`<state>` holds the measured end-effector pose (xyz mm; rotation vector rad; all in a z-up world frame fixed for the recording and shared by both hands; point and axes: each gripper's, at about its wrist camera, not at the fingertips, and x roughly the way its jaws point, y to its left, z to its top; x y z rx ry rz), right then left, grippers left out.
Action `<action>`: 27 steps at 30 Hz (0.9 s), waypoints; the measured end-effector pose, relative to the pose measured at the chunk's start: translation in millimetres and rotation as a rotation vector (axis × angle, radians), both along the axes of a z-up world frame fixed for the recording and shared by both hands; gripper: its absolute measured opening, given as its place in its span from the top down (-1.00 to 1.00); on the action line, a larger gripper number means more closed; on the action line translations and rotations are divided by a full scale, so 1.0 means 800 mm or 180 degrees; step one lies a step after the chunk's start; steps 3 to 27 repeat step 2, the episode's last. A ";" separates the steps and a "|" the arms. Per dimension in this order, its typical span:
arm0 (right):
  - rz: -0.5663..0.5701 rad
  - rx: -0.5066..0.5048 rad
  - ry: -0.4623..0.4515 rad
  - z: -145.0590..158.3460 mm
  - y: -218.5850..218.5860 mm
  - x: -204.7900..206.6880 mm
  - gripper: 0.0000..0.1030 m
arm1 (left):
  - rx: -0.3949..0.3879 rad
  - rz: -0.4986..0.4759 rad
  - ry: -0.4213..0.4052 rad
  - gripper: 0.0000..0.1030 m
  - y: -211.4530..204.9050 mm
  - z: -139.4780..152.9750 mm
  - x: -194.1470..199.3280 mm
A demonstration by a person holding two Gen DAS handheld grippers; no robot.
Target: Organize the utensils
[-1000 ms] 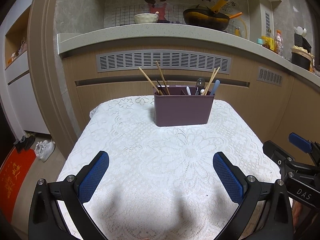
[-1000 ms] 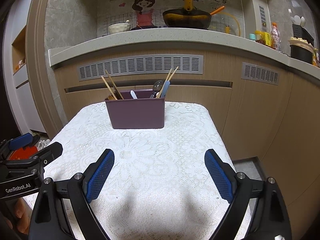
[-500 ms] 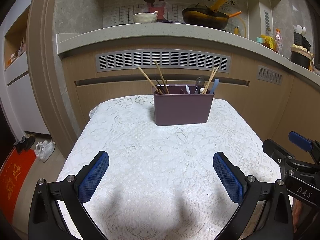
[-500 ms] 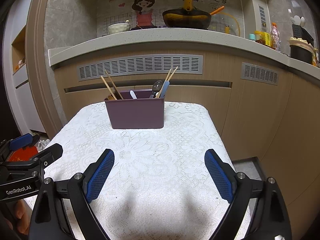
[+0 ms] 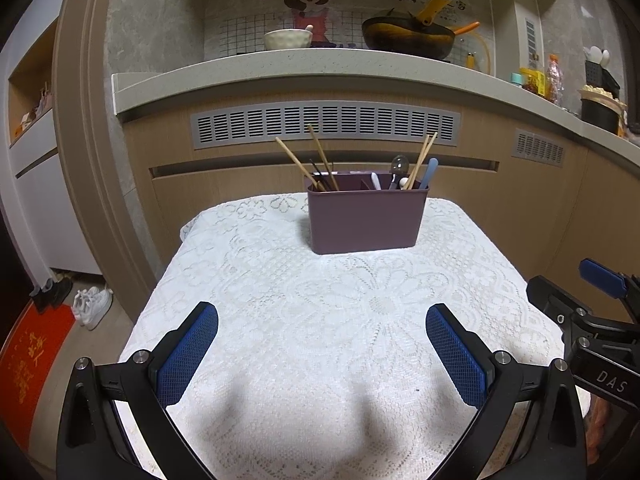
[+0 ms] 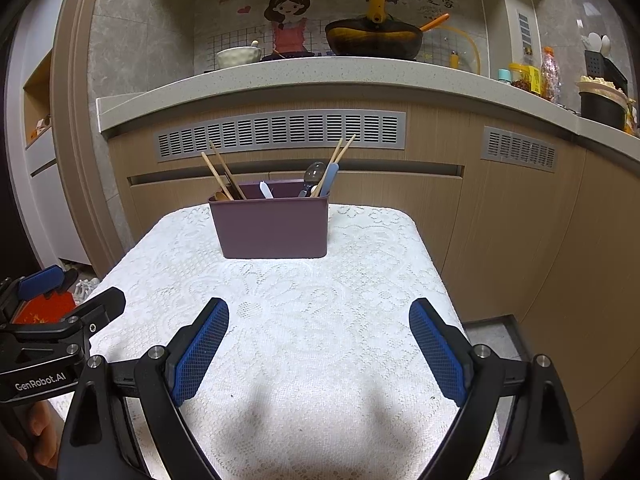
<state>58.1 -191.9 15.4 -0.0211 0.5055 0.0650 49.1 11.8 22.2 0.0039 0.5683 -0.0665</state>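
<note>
Both grippers hover low over a table covered with a white lace cloth [image 5: 320,320], and neither holds anything. The left gripper [image 5: 322,330] occupies the bottom of the left wrist view with its jaws spread wide, the blue pads [image 5: 188,354] well apart and only bare cloth between them. The right gripper [image 6: 319,326] fills the bottom of the right wrist view in the same condition: jaws wide apart, nothing between the pads. Each gripper shows at the edge of the other's view, the right one at the lower right of the left wrist view and the left one at the lower left of the right wrist view. The purple utensil holder [image 5: 366,218] stands upright at the far end of the table, centre of frame in the left wrist view and slightly left of centre in the right wrist view, well apart from both grippers. Wooden chopsticks [image 5: 304,164] lean out of its left compartment; a further pair [image 5: 422,158], a metal spoon [image 5: 399,166] and a pale blue handle [image 5: 430,170] rise from its right side. A small white handle [image 5: 375,180] shows near its middle. Behind the table, across the upper frame, runs a kitchen counter [image 5: 320,62] carrying a wok [image 5: 408,38] and a pale bowl [image 5: 286,39]. White shoes [image 5: 94,304] lie on the floor at the left of the left wrist view.
</note>
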 end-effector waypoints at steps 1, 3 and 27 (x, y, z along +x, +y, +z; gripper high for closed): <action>-0.0002 -0.0003 0.0000 0.000 0.000 0.000 -0.76 | 0.0013 0.0005 -0.0009 -1.00 0.000 -0.001 0.001; -0.0007 -0.0005 -0.0001 0.000 0.000 0.000 -0.76 | 0.0034 0.0027 0.0000 -1.00 0.000 -0.002 0.002; -0.0007 -0.0005 -0.0001 0.000 0.000 0.000 -0.76 | 0.0034 0.0027 0.0000 -1.00 0.000 -0.002 0.002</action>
